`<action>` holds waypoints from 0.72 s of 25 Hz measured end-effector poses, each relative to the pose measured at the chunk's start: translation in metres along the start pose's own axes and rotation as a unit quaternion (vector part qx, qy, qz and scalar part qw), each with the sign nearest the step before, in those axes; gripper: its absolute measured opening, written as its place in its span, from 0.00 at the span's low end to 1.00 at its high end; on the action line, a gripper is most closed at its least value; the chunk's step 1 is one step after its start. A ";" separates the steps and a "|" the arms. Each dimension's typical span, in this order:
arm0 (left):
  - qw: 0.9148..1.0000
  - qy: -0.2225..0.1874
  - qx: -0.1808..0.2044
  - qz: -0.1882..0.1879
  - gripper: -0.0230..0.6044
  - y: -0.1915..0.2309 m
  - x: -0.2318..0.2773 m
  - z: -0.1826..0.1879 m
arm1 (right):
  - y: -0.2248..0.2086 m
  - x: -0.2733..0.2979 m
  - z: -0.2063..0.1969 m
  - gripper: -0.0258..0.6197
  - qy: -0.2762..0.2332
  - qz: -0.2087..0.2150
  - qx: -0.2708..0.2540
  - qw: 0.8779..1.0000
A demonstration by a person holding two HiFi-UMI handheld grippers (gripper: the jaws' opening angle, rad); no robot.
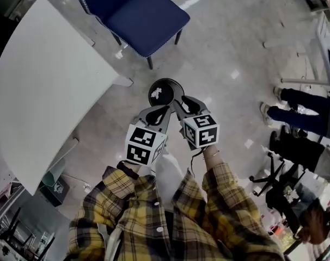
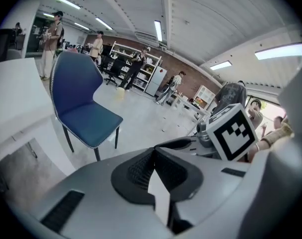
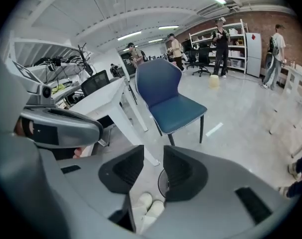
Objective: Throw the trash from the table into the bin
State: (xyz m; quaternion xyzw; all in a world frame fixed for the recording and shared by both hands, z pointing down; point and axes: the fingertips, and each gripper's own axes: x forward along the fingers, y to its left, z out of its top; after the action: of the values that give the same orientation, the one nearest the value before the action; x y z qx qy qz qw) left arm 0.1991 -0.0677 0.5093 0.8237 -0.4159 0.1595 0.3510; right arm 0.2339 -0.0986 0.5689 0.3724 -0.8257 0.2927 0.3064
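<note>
**Both grippers hanging over the bin, trash lying inside**

Head view: You are holding the left gripper (image 1: pixel 164 111) and the right gripper (image 1: pixel 181 102) side by side, just ahead of your plaid sleeves (image 1: pixel 225 181). Both are hanging over the round black bin (image 1: pixel 175 85), which is standing on the floor. A crumpled white piece of trash (image 1: pixel 160 94) is lying inside the bin, near its middle. That is the only thing showing in the bin. The white table (image 1: pixel 45 80) is stretching along the left, apart from the bin. A blue chair (image 1: pixel 138 12) is standing on the far side of the bin. At the right, a person's legs (image 1: pixel 304 110) are showing on the floor, well apart from you.

Left gripper view: The left gripper's jaws are pressing together at the tips. A white sliver is showing low in the gap behind them, and you cannot tell what it is. The blue chair is standing far to the left, and the right gripper's marker cube (image 2: pixel 233 131) is sitting close on the right.

Right gripper view: The right gripper's jaws are standing apart with nothing between the pads. Through the gap you are looking down at the floor, an arc of the bin's rim and a pair of white shoes (image 3: pixel 148 205). The left gripper is hanging near on the left, with the table and chair beyond it.
</note>
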 end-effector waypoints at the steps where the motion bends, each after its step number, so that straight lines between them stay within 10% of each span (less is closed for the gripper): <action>1: 1.000 -0.007 0.002 0.006 0.05 -0.003 -0.011 0.008 | 0.009 -0.011 0.010 0.22 -0.008 0.006 -0.005 1.000; 8: 0.990 -0.107 -0.031 0.084 0.05 0.011 -0.128 0.069 | 0.120 -0.063 0.099 0.19 -0.075 0.104 -0.072 0.989; 18: 0.950 -0.230 -0.050 0.205 0.05 0.092 -0.330 0.095 | 0.337 -0.063 0.172 0.14 -0.127 0.221 -0.212 0.944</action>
State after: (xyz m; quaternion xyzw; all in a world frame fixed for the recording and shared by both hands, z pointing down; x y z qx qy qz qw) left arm -0.0761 0.0165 0.3010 0.7165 -0.6525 0.0130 0.2464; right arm -0.0500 -0.0077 0.3272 0.1411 -0.9622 0.1216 0.1988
